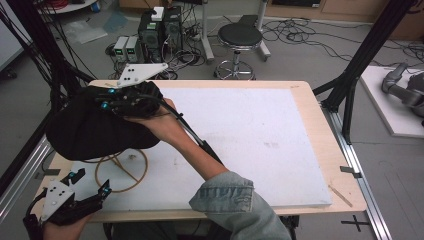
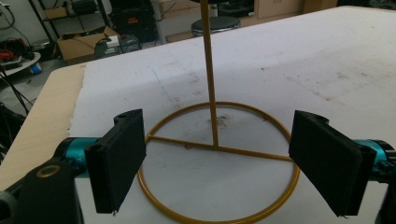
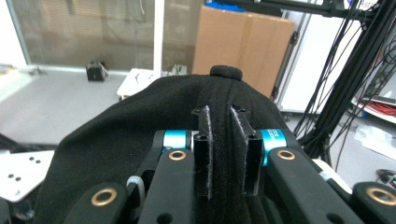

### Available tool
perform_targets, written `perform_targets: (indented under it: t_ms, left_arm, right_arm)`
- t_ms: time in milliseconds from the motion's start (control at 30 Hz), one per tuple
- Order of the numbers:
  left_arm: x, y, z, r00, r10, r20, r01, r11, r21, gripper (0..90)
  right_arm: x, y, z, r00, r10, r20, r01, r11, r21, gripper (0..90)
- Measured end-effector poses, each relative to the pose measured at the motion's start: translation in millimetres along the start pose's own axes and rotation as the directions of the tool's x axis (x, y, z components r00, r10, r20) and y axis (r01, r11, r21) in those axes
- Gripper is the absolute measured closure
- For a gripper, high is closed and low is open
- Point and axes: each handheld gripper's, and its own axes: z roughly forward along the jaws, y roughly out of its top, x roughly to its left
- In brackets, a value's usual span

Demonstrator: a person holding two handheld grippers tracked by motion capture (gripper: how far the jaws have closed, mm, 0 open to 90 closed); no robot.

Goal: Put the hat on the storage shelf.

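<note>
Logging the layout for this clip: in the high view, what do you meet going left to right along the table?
Left tongs at the near-left corner → gold wire stand → black hat held by the right tongs → bare white board → wooden table edge.

Holding the right gripper [image 1: 112, 100] at far left, forearm crossing the body, jaws pinching black cloth [image 3: 140, 116]. Keeping the left gripper [image 1: 92, 185] low at near left, jaws spread wide.

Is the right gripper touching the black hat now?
Touching. In the right gripper view, the right gripper has its jaws closed on a pinched fold of the black hat, with fabric pressed between them.
</note>
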Motion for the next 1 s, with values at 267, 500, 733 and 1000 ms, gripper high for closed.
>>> perform_targets:
  t_ms: [267, 500, 733, 1000]
  left_arm:
    - [-0.2, 0.1, 0.0, 1.0, 0.002, 0.002, -0.002, 1.0, 0.003, 19.0]
    - [-0.3, 0.0, 0.2, 1.0, 0.0, 0.003, 0.0, 1.0, 0.003, 19.0]
    - [-0.7, 0.1, 0.6, 1.0, 0.001, 0.003, -0.001, 1.0, 0.003, 19.0]
    - [-0.6, 0.2, 0.5, 1.0, 0.001, 0.005, -0.001, 1.0, 0.004, 19.0]
  right_arm:
    - [4.7, -2.9, 5.1, 0.9986, -0.053, 0.002, 0.053, 0.997, 0.06, 79.5]
    - [6.3, -5.4, 7.4, 0.9968, -0.079, -0.011, 0.08, 0.993, 0.092, 75.5]
    - [2.7, -9.2, 9.5, 0.9983, -0.057, -0.01, 0.058, 0.992, 0.114, 67.7]
    - [-1.1, -11.8, 10.6, 0.9992, -0.041, 0.002, 0.04, 0.991, 0.128, 63.5]
